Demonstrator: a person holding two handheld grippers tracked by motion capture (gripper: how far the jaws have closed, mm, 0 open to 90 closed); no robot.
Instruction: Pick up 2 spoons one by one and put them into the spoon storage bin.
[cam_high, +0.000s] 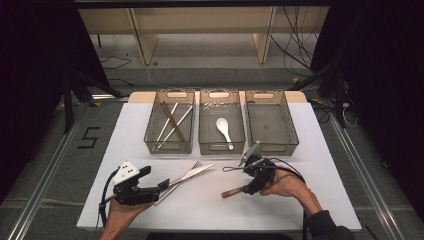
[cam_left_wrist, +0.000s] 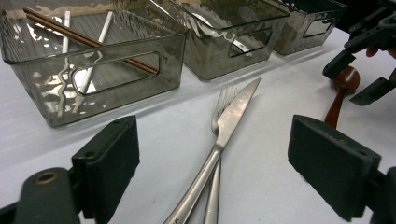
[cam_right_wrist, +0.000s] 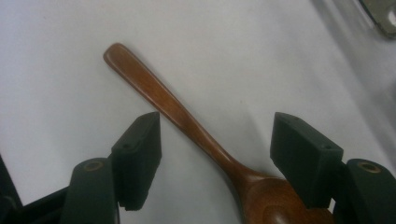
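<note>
Right gripper view: the wooden spoon (cam_right_wrist: 187, 123) lies flat on the white counter (cam_right_wrist: 60, 84), its neck passing between the two black jaws of my right tool (cam_right_wrist: 217, 154). The jaws stand apart on either side of the neck and neither pad touches the wood, so the tool is released, with nothing gripped. The spoon's long axis runs on a slant across the gap between the jaws, handle tip away from the tool, bowl low beside one jaw. As I judge it, the coming grasp turns on that slant: the jaws need to close across the narrow neck, not along it.

High view: the same spoon (cam_high: 234, 191) rests at the near right of the counter, directly under my right tool (cam_high: 255, 181), well apart from my left tool (cam_high: 162, 184). The right hand is plainly the nearer one.

Left gripper view: my left tool (cam_left_wrist: 215, 158) also stands released, its jaws wide about the handles of a knife (cam_left_wrist: 229, 126) and a fork (cam_left_wrist: 219, 116), touching neither. Three grey bins (cam_high: 272, 141) line the far side.
</note>
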